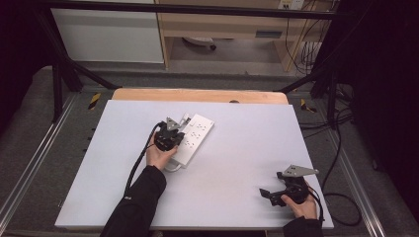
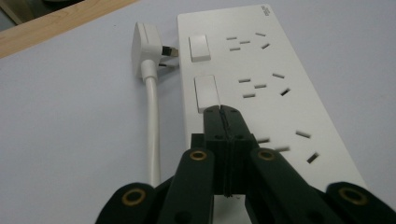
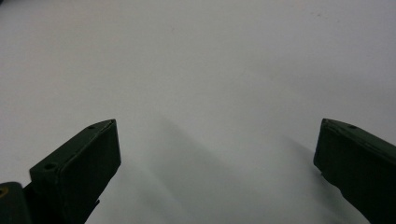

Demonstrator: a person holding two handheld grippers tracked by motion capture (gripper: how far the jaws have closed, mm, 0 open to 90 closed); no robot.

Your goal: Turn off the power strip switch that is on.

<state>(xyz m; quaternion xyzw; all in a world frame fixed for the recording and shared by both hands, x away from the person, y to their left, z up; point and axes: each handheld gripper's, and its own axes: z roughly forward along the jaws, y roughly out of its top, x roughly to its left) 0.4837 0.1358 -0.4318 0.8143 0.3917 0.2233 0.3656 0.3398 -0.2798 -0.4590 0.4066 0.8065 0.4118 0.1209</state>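
A white counter [image 1: 237, 168] carries a white power strip [image 1: 195, 138] with three socket groups and rocker switches, lying at ten o'clock from centre; its small corner logo is unreadable. Left gripper [image 2: 223, 112], fingers pressed together, tips one switch; right gripper [image 3: 217, 154] fingers wide

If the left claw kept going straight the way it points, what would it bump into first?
Probably the nearer switch on the power strip: the shut left claw has its tips right at that switch's near edge. Whether they already touch is unclear.
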